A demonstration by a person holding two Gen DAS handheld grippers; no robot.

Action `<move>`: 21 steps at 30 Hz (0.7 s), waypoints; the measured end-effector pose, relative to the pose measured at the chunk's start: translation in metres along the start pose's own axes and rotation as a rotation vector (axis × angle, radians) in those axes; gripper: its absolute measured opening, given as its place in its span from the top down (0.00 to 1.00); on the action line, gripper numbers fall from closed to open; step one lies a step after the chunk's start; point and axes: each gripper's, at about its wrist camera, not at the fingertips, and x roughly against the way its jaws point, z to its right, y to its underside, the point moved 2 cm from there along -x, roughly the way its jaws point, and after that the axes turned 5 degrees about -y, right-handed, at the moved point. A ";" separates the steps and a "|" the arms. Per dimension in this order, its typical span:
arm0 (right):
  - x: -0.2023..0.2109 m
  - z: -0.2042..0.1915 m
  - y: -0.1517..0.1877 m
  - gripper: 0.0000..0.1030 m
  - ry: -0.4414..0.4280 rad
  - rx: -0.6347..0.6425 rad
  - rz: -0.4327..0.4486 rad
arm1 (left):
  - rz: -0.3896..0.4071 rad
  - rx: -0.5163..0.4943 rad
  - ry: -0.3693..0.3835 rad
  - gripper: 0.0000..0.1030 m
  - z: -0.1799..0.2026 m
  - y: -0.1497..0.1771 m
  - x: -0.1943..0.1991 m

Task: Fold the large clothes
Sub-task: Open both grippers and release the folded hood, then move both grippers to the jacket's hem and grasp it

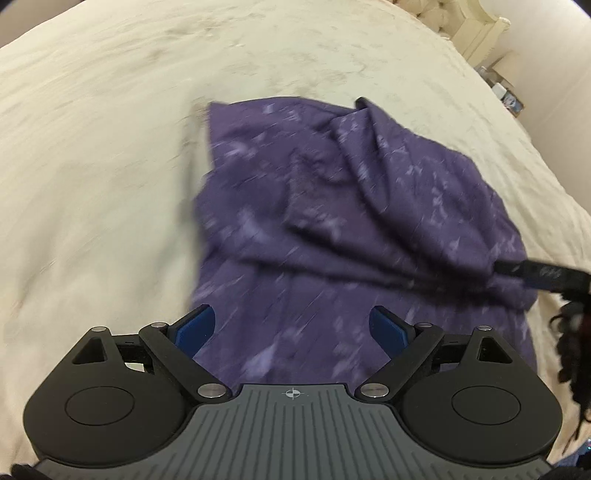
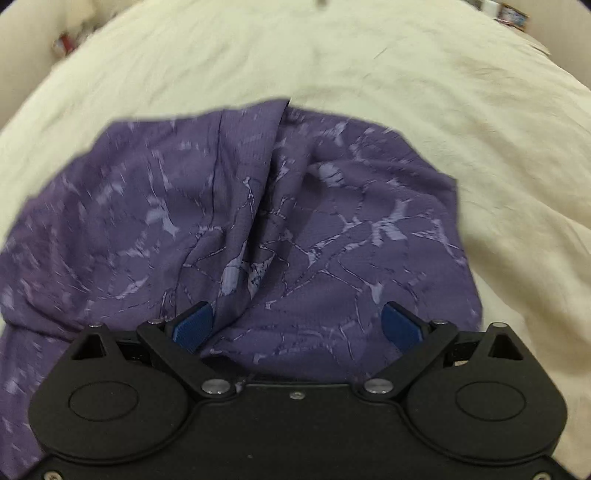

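Note:
A purple garment (image 1: 332, 206) with a pale marbled pattern lies crumpled on a cream bedspread (image 1: 92, 166). It also shows in the right wrist view (image 2: 258, 206), with a deep crease down its middle. My left gripper (image 1: 291, 325) is open above the garment's near edge, holding nothing. My right gripper (image 2: 297, 321) is open just above the cloth, holding nothing. The right gripper's dark finger (image 1: 532, 271) reaches in from the right edge of the left wrist view, over the garment's right side.
The cream bedspread (image 2: 480, 129) spreads around the garment on all sides. A pale tufted headboard (image 1: 461, 22) and a bedside stand with small items (image 1: 506, 92) are at the far right. Clutter (image 2: 66, 40) lies beyond the bed's far left.

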 end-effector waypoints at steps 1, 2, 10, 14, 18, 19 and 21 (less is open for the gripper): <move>0.009 0.001 0.003 0.05 -0.010 -0.012 0.026 | -0.003 0.003 -0.001 0.12 -0.006 0.004 0.003; 0.018 0.003 0.008 0.05 -0.025 -0.021 0.049 | -0.006 0.005 -0.001 0.12 -0.012 0.009 0.006; 0.073 0.025 0.077 0.04 -0.051 -0.139 0.064 | -0.045 -0.017 0.010 0.12 -0.046 0.042 0.018; 0.086 0.044 0.120 0.04 -0.026 -0.191 0.008 | -0.066 -0.028 0.011 0.11 -0.056 0.063 0.022; 0.098 0.062 0.155 0.04 -0.013 -0.216 -0.037 | -0.081 -0.020 0.009 0.11 -0.061 0.083 0.025; 0.099 0.066 0.163 0.04 -0.014 -0.222 -0.049 | -0.082 -0.016 0.008 0.11 -0.061 0.089 0.026; 0.101 0.074 0.179 0.04 -0.016 -0.223 -0.075 | -0.089 -0.010 -0.002 0.11 -0.062 0.101 0.028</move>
